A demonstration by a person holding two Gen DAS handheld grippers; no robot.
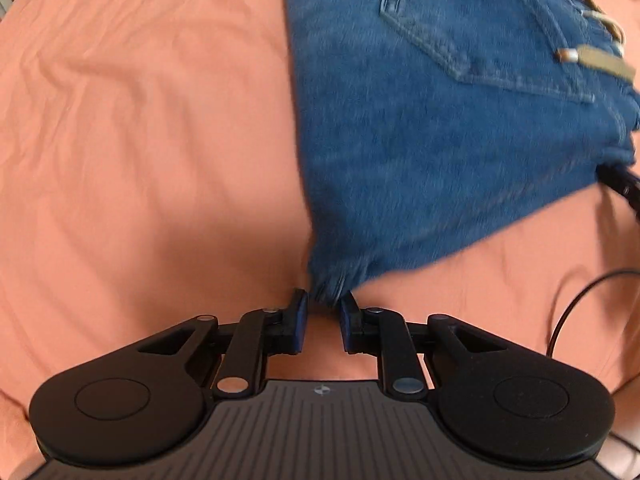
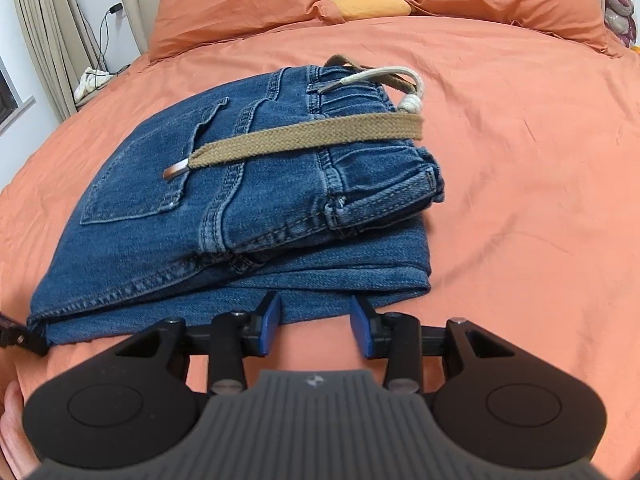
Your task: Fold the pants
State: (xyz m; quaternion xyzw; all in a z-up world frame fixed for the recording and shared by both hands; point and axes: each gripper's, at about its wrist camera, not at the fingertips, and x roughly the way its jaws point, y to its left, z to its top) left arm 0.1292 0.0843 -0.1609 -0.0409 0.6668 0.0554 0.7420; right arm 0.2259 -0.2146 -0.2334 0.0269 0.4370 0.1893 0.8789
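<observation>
Left gripper (image 1: 324,307): blue pads pinched on near corner of folded jeans (image 1: 432,140), denim bunched between them. Right gripper (image 2: 316,312): jaws part-open, straddling near edge of lowest denim layer; can't tell if pads press it. Jeans: folded stack, mid-bed on orange sheet (image 2: 520,160), back pocket (image 2: 148,172) up. Tan webbing belt (image 2: 304,138) across top, metal tip at left. Orange pillows (image 2: 240,0) far, yellow cushion (image 2: 370,2) between. Curtain (image 2: 44,40) far left.
</observation>
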